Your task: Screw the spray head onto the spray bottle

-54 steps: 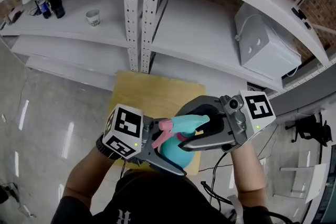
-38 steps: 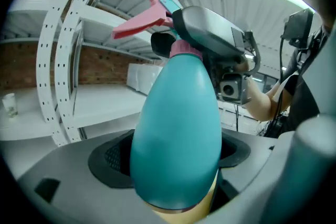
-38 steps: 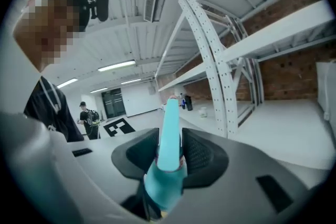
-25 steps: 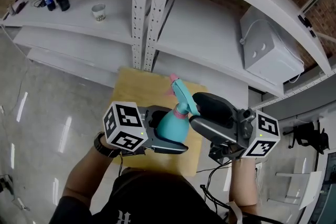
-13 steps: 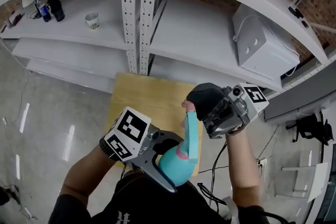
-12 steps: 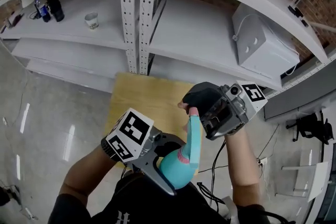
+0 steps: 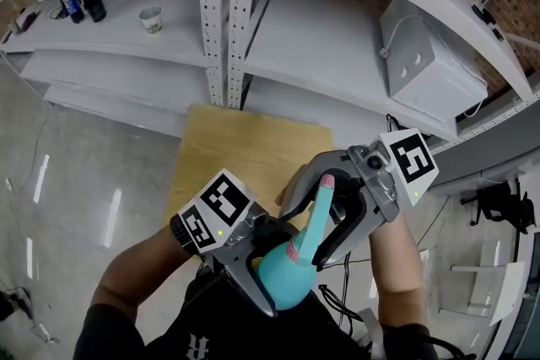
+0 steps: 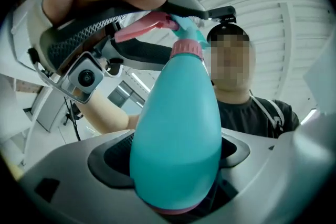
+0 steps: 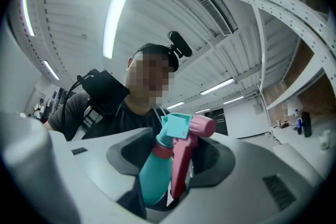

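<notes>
Head view: left gripper (image 7: 266, 261) sits low, close to the body. Its jaws are wide and clamped on the fat lower part of the teal bottle (image 7: 283, 287). The bottle is tilted, neck up and to the right. The head (image 7: 321, 196) sits on the neck, with a pink collar at the joint and a pink nozzle on top. Right gripper (image 7: 319, 213) reaches in from the right, one jaw on each side of the head. Everything is held in the air over the near edge of a wooden board (image 7: 236, 156). White shelves (image 7: 321, 46) stand behind.

Left gripper view: the bottle fills the gap between the jaws, and both dark pads (image 8: 107, 160) press its sides. The grip is wide because the body is wide. Above, the right gripper's jaws bracket the head.

Right gripper view: the jaws have just been closing and stand fairly wide. The head is between them, neck against the left pad, pink trigger against the right pad. A person (image 9: 105, 107) is behind, with ceiling lights (image 9: 116, 21) above.
</notes>
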The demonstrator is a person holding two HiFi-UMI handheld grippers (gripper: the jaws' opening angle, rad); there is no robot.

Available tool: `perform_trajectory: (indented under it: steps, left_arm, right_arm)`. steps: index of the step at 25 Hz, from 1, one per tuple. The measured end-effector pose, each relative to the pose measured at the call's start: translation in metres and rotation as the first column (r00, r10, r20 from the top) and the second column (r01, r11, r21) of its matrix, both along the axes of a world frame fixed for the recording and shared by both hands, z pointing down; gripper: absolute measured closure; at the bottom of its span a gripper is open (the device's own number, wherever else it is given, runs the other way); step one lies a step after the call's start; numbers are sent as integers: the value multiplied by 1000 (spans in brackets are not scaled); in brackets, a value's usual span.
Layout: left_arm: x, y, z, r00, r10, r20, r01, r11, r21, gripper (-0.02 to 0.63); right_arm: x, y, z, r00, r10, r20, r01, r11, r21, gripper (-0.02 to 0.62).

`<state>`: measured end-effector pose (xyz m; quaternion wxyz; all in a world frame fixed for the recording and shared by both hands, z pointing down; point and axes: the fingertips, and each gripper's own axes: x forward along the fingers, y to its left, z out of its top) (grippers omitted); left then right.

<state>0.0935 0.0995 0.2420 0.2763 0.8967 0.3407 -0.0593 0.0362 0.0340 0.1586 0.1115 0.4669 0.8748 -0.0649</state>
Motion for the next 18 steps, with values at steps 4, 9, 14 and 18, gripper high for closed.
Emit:
perform_trajectory:
  steps: [4, 9, 14, 18]
  left_arm:
    - [-4, -17, 6, 996, -78, 30, 79, 997, -10, 175]
    - [-7, -48, 25, 959, -254, 126, 256, 967, -1, 175]
    - [-20, -95, 58, 841, -458, 287, 466, 884, 46, 175]
    - [-34, -133, 89, 684, -604, 409, 613, 780, 127, 175]
  right_arm:
    - [-2, -14, 4, 995, 91, -51, -93, 996, -19, 440]
    - [-13, -36, 18, 948, 273, -162, -280, 960, -23, 457]
    - [-29, -76, 48, 798, 511, -320, -529, 848, 36, 466]
    - [-40, -108, 72, 639, 648, -414, -680, 728, 88, 475]
